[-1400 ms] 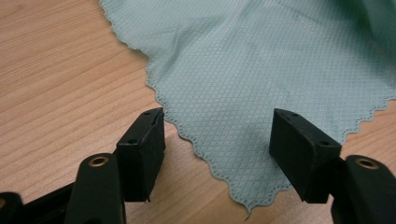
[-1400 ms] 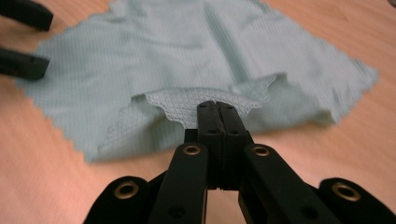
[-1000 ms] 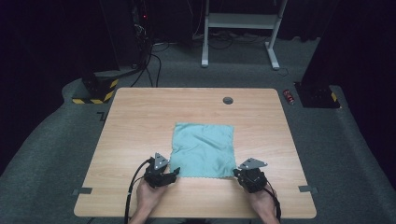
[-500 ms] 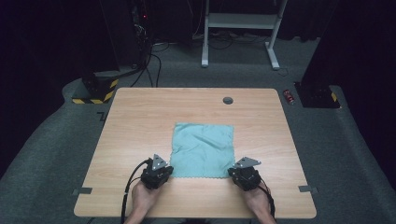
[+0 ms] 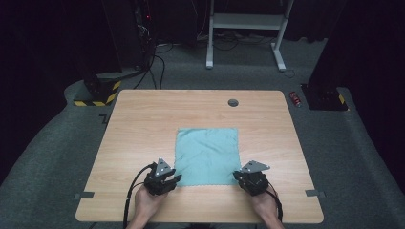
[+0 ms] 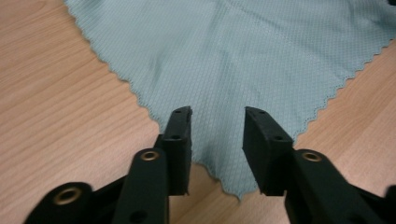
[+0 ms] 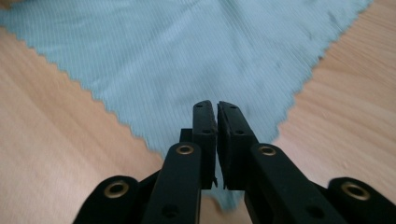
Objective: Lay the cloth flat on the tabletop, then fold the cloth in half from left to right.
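A teal cloth (image 5: pixel 206 155) lies flat on the wooden table (image 5: pixel 143 119). My left gripper (image 5: pixel 173 179) sits at its near left corner. In the left gripper view the cloth (image 6: pixel 224 56) spreads ahead, and the left gripper (image 6: pixel 218 112) has just been opening, its jaws standing well apart with the corner lying loose between them. My right gripper (image 5: pixel 237 175) is at the near right corner. In the right gripper view the right gripper (image 7: pixel 217 105) has just begun opening to a thin slit over the cloth (image 7: pixel 187 51), with no fabric seen between the pads.
A round cable hole (image 5: pixel 233 102) sits near the table's far edge. Tape marks (image 5: pixel 84 195) lie at the near corners. On the carpet beyond are a white stand (image 5: pixel 243 28), a yellow-and-black striped base (image 5: pixel 98 93) and a small red object (image 5: pixel 296 99).
Both grippers stay at the cloth's near corners. The right one has shifted slightly to the left. The cloth lies flat as before.
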